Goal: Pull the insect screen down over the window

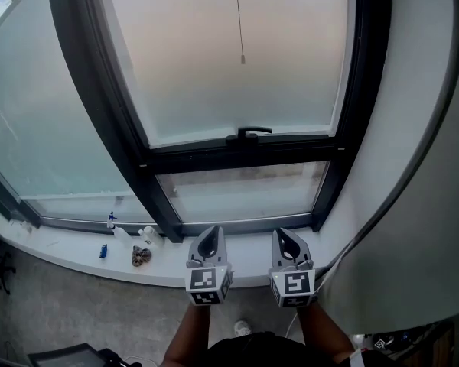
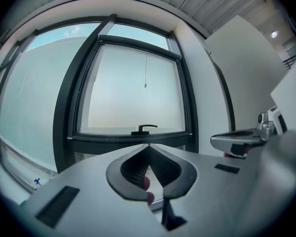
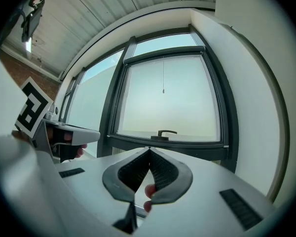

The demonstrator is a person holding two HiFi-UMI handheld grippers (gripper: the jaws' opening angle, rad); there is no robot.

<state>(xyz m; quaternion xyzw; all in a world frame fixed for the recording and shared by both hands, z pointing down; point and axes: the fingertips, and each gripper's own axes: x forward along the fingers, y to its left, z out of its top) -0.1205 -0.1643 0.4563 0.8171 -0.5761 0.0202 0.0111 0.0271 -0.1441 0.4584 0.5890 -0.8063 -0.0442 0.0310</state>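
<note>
Grey plastic jaws on the left gripper [image 1: 211, 235] are pressed together with nothing between them, as its own view confirms. The right gripper [image 1: 289, 235] is in the same condition: jaws together and empty. Both are held level and side by side over the near edge of the white sill [image 1: 76, 254]. They point at the window and touch nothing.

On the sill, left of the grippers, are a small white bottle [image 1: 123, 232], a brown scrunchie [image 1: 141, 257] and some blue items too small to identify. None of these concerns the task.

Beyond the sill, the black window frame [image 1: 245, 155] carries a handle [image 1: 249, 133] on its lower rail. Above it a thin pull cord [image 1: 239, 17] hangs in front of the upper pane [image 1: 191, 67]. Its end sits about mid-pane, well apart from both grippers.

Insect screen: no mesh edge or bottom bar is visible across the pane. It is judged to be rolled up at the head of the frame, where the cord comes from.

Progress: judged not started, as nothing is gripped. Remaining steps are to raise a gripper to the cord end, clamp it, and draw the screen down to the lower rail.
</note>
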